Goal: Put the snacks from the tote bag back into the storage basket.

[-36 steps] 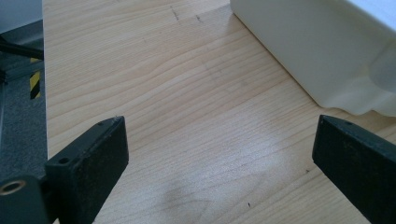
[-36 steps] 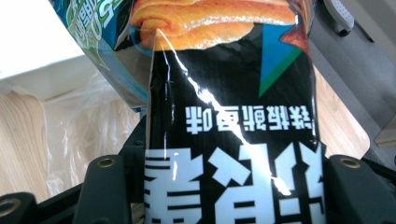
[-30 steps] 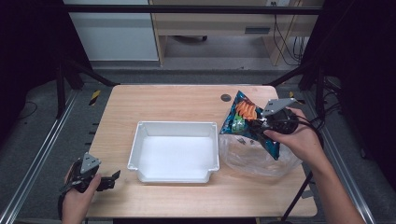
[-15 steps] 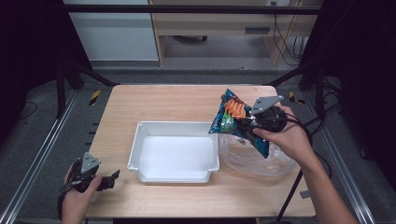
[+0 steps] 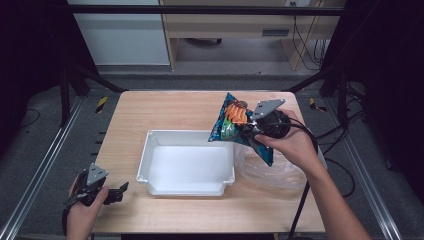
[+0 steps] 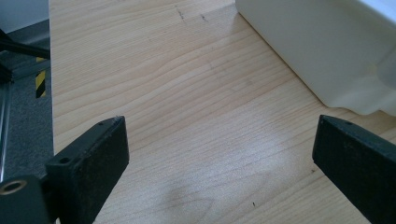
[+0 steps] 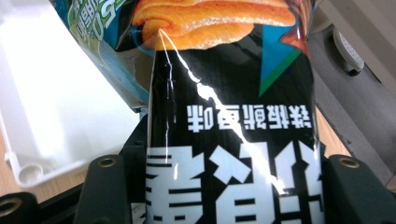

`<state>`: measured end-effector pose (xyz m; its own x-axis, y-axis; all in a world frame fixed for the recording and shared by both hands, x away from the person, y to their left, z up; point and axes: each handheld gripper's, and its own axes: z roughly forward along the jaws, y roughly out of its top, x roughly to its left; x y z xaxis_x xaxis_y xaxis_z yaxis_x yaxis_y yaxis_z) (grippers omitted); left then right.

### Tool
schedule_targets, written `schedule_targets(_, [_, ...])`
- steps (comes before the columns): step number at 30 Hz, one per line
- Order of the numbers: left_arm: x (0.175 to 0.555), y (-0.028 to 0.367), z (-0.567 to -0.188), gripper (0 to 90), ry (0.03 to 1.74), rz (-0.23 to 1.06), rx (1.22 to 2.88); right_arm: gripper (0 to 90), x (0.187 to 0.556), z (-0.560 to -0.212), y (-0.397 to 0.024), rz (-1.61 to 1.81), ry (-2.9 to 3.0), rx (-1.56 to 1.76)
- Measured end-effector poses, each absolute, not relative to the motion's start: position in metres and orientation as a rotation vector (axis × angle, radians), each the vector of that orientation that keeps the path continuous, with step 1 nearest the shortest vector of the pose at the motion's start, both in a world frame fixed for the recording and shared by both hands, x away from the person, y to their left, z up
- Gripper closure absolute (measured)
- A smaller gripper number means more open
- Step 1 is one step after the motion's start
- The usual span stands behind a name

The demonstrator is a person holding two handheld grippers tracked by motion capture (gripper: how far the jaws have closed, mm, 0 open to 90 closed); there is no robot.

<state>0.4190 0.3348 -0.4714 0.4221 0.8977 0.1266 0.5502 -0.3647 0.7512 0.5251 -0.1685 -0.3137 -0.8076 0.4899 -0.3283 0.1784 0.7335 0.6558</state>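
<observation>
A blue and black snack bag [image 5: 232, 121] with an orange picture on it hangs in the air, held in my right gripper [image 5: 248, 131], which is shut on its lower part. The bag's top leans over the far right corner of the white tray [image 5: 150, 146]. In the right gripper view the snack bag [image 7: 233, 140] sits pinched between the two jaws of the right gripper [image 7: 229, 196], with the white tray [image 7: 46, 102] below at the left. My left gripper [image 5: 119, 193] rests at the table's front left corner, open, with nothing between its jaws. The left gripper [image 6: 219, 154] faces bare wood beside the tray's wall [image 6: 317, 51].
A crumpled clear plastic bag [image 5: 272, 172] lies on the wooden table [image 5: 175, 110] just right of the tray, under my right hand. Metal frame rails run along both sides of the table. A cable trails from the right gripper off the right edge.
My right gripper has carried the snack bag to the left, from above the clear plastic bag to the tray's right edge. The left gripper has stayed put.
</observation>
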Motion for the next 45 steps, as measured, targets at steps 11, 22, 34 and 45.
schedule_targets(11, [0.419,0.337,-0.471,3.3,1.227,0.712,2.038,41.6,0.522,-0.317,-0.143,0.835,2.474,0.440])
schedule_targets(22, [0.419,0.338,-0.472,3.3,1.237,0.711,2.036,41.6,0.519,-0.319,-0.123,0.857,2.489,0.386])
schedule_targets(34, [0.419,0.338,-0.472,3.3,1.239,0.709,2.041,41.7,0.516,-0.323,-0.105,0.863,2.505,0.337])
schedule_targets(45, [0.420,0.338,-0.472,3.3,1.240,0.708,2.038,41.8,0.517,-0.325,-0.090,0.855,2.526,0.303])
